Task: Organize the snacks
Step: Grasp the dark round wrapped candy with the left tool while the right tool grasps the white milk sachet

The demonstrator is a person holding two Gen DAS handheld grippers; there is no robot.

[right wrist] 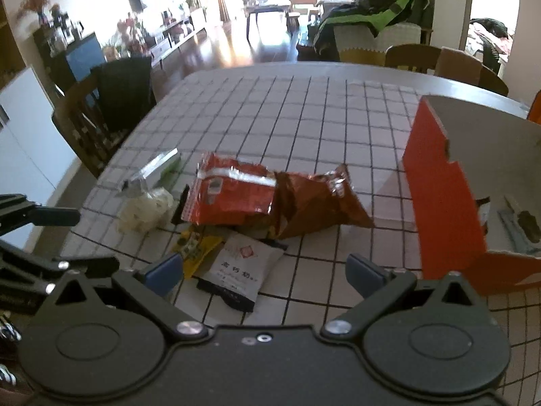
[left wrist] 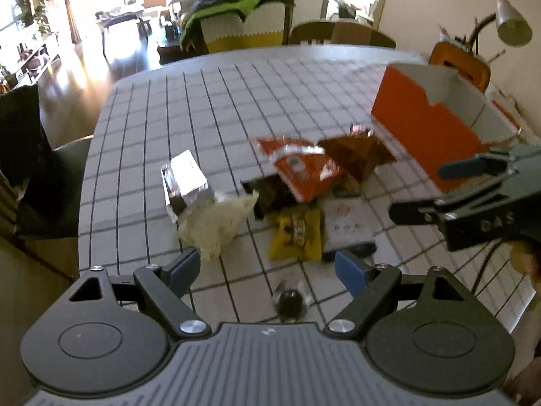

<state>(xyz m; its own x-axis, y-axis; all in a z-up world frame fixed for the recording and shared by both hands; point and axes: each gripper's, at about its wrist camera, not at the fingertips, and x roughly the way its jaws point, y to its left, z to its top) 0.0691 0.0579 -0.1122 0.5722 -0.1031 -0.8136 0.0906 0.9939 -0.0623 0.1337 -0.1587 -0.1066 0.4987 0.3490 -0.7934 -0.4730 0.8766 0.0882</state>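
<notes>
A pile of snacks lies on the checked tablecloth point(left wrist: 203, 101): a red bag point(left wrist: 301, 169) point(right wrist: 233, 193), a brown bag point(left wrist: 358, 155) point(right wrist: 314, 203), a yellow packet point(left wrist: 297, 233) point(right wrist: 196, 243), a white packet point(left wrist: 345, 220) point(right wrist: 240, 267), a pale bag point(left wrist: 216, 223) point(right wrist: 145, 209) and a silver packet point(left wrist: 186, 179) point(right wrist: 152, 172). An open orange box point(left wrist: 426, 125) point(right wrist: 443, 206) stands to the right, with a few items inside. My left gripper point(left wrist: 270, 270) is open and empty, just short of the pile. My right gripper point(right wrist: 267, 270) point(left wrist: 426, 189) is open and empty over the white packet.
A small dark wrapped sweet point(left wrist: 290, 301) lies near my left gripper. Chairs point(right wrist: 101, 115) stand around the table, one at the far side point(left wrist: 338, 34). A desk lamp point(left wrist: 510, 23) stands behind the box. The table's far half is bare cloth.
</notes>
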